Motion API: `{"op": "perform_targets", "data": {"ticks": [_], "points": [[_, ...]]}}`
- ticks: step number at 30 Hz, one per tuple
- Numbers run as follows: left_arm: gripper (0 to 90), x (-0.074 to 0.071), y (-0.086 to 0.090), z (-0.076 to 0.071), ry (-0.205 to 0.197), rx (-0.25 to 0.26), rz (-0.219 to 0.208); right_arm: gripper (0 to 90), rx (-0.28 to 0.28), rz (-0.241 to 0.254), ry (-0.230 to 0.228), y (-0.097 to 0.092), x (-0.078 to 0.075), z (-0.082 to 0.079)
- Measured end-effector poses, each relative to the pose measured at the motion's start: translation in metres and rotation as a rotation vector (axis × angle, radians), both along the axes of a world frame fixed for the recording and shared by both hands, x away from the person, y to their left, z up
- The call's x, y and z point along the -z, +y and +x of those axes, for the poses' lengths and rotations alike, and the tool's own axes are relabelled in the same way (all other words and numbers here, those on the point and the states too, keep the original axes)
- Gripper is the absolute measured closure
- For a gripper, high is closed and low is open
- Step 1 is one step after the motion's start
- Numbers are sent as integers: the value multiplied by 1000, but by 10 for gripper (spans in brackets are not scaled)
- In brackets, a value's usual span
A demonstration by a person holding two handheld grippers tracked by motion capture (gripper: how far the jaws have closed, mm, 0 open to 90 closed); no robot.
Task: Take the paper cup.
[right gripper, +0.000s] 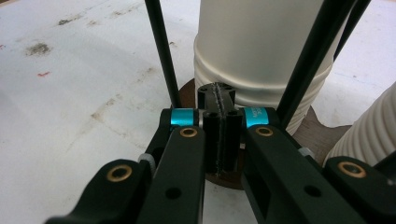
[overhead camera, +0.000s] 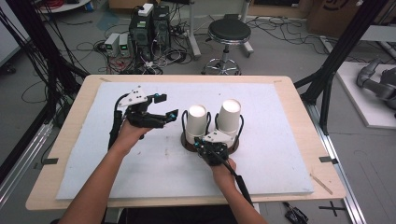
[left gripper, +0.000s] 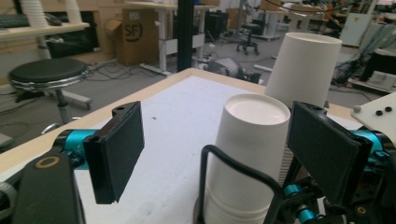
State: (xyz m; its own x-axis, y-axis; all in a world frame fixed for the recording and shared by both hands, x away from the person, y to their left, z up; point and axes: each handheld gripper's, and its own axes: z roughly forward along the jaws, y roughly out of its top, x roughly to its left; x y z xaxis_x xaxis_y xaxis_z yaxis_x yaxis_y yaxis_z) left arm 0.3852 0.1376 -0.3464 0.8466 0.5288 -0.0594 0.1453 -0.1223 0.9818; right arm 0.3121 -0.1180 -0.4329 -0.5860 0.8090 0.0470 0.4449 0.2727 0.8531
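A: What's the surface like?

B: A wooden desk with a white mat over most of it; in the right gripper view the mat is smudged at upper left. Beyond the desk, at the top of the high view, a grey floor strewn with cables, a black stool at top centre and computer boxes to its left.

A: And the cups?

B: Two stacks of white cups sit at the middle of the high view in a black wire rack on a brown base; the right stack leans.

A: The hands?

B: The left tongs are held left of the rack, level, pointing right at the cups, jaws wide apart with nothing between. The right tongs are low at the rack's near edge, jaws pressed together against the base; whether they pinch anything I can't tell.
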Motion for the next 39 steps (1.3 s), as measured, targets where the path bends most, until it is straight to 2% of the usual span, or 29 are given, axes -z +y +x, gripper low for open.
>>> {"op": "perform_targets", "data": {"ticks": [11,18,27,30,35,36,39], "points": [[191,2,-40,10,29,80,57,900,-5,-3,3,0,1,1],[191,9,-55,14,64,94,99,900,-6,-4,3,-1,1,1],[198,16,-63,16,86,94,142,900,-13,0,8,-1,1,2],[243,17,-64,16,89,97,149,900,-11,2,12,-1,1,2],[266,18,-66,17,92,98,156,900,-15,1,11,-1,1,2],[319,18,-66,17,89,109,157,900,-14,2,13,-1,1,2],[324,17,-66,16,72,114,167,900,-14,3,14,-1,1,2]]}}
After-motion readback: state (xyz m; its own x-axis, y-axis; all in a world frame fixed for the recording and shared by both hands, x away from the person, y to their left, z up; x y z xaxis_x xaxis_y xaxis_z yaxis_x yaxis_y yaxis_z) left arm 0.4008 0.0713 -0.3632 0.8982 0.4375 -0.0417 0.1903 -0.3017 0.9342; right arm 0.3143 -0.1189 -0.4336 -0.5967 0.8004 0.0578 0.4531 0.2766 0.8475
